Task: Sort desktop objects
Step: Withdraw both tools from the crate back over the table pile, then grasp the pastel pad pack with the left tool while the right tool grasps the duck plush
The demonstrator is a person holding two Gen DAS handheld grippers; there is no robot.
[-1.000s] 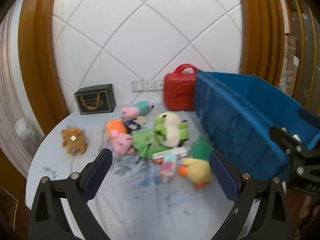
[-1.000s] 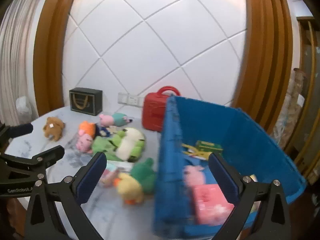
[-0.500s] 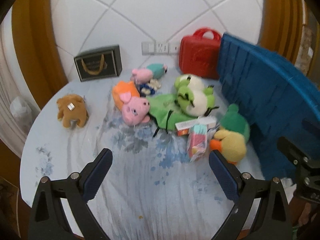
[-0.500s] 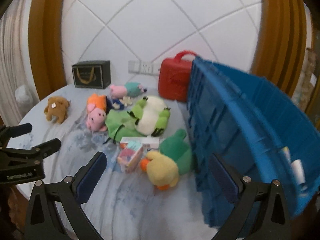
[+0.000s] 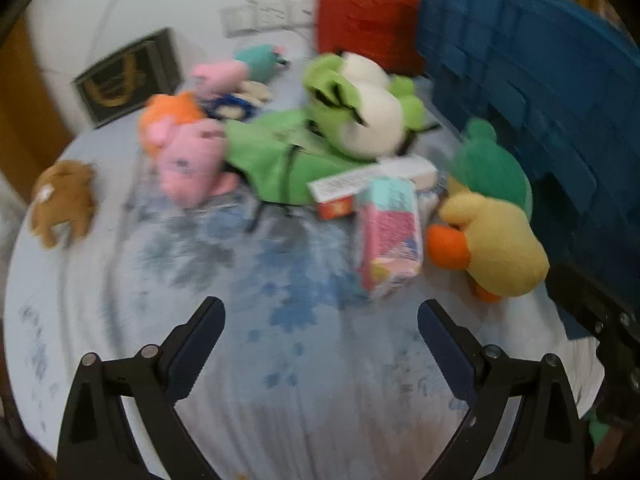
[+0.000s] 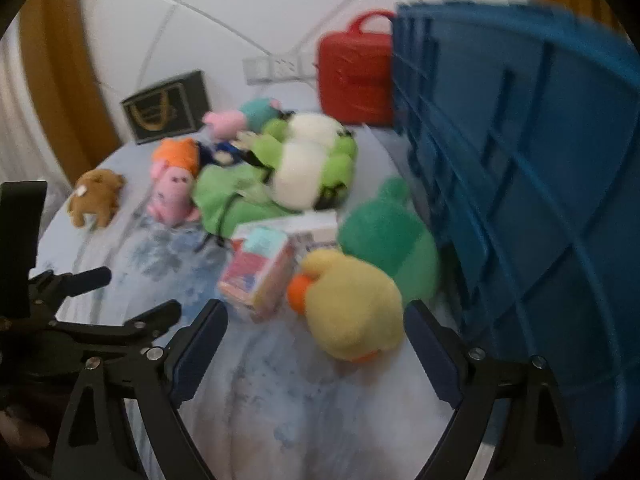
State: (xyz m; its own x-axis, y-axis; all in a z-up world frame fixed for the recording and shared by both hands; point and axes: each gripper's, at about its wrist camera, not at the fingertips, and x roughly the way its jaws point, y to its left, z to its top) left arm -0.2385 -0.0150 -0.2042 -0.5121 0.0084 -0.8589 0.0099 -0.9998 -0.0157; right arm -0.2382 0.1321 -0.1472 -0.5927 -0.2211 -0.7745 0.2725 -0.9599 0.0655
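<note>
Plush toys and boxes lie on a round blue-patterned table (image 5: 280,392). A yellow duck (image 5: 496,240) with a green body lies next to a pink and teal box (image 5: 390,232) and a white box (image 5: 372,182). A green and white frog (image 5: 360,112), a pink pig (image 5: 188,160) and a brown bear (image 5: 60,204) lie further left. My left gripper (image 5: 320,328) is open and empty, just short of the pink box. My right gripper (image 6: 316,332) is open and empty, its fingers either side of the duck (image 6: 352,304). A blue crate (image 6: 520,200) stands at the right.
A red case (image 5: 368,16) and a black box (image 5: 128,76) stand at the back by the white tiled wall. A second pink pig with a teal body (image 6: 244,116) lies behind the frog. The left gripper shows at the left in the right wrist view (image 6: 80,312).
Both grippers have dropped lower and moved forward toward the toys. The duck and the pink box now sit much closer. Both stay open.
</note>
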